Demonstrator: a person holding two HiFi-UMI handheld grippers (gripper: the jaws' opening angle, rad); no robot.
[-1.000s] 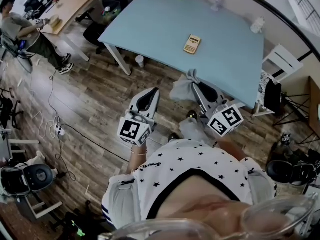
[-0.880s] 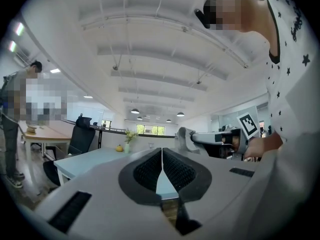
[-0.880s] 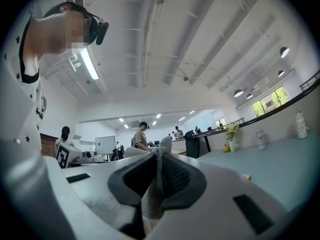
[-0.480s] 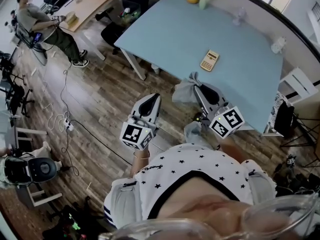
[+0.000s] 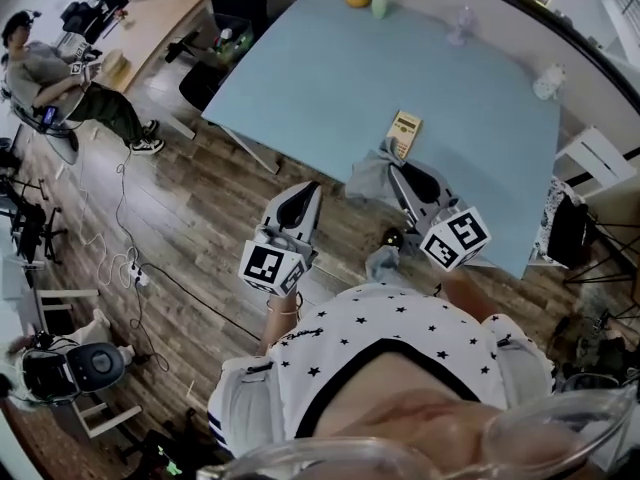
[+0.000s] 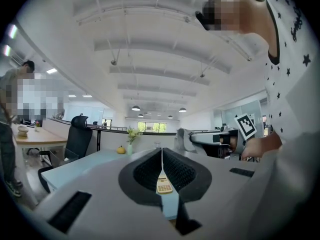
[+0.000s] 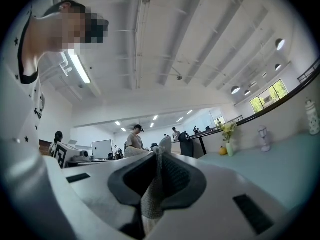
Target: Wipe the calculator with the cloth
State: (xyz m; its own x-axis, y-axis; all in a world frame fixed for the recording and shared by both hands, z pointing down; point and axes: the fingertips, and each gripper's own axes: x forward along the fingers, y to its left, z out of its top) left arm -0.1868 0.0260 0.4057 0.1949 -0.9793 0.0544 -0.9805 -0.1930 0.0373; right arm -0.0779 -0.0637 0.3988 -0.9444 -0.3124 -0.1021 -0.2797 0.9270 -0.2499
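Beige calculator [image 5: 404, 133] lies flat near the front edge of a light blue table [image 5: 320, 58]. A grey cloth [image 5: 366, 180] hangs just beside it, pinched tight between the jaws of the right gripper [image 5: 393, 171]. The left gripper [image 5: 303, 196], its jaws pressed together on nothing, shows against the wooden floor [image 5: 200, 228], short of the table.
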